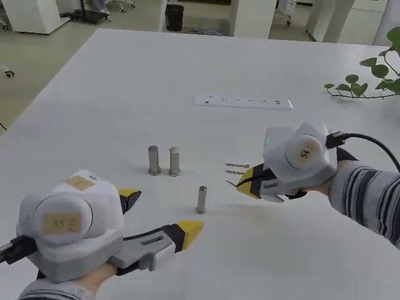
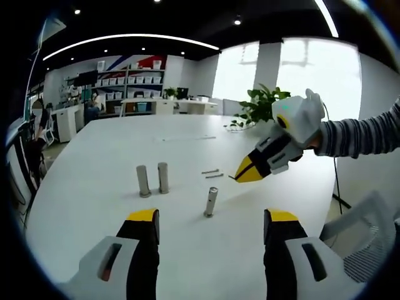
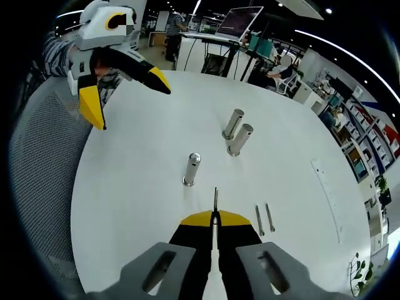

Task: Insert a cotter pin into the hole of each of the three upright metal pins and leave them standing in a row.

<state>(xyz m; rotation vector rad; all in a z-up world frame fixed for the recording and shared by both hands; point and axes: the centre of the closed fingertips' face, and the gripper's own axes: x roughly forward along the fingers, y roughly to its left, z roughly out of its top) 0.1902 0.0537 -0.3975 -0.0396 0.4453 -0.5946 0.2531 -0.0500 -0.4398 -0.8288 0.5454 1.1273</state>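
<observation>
Three upright metal pins stand on the white table [image 1: 112, 106]: two side by side [image 1: 154, 160] [image 1: 174, 161] and a single pin [image 1: 201, 199] nearer me. My right gripper [image 1: 245, 182] is shut on a thin cotter pin [image 3: 215, 199] that sticks out from its tips toward the single pin [image 3: 190, 169], a short gap away. Two loose cotter pins [image 1: 237, 169] lie on the table just behind that gripper. My left gripper [image 1: 161, 212] is open and holds nothing, and the single pin [image 2: 211, 201] stands a little ahead of its jaws.
A white power strip [image 1: 242, 102] lies across the table further back. Leaves of a green plant [image 1: 365, 81] reach in at the right edge. Beyond the table are office desks, shelves and chairs.
</observation>
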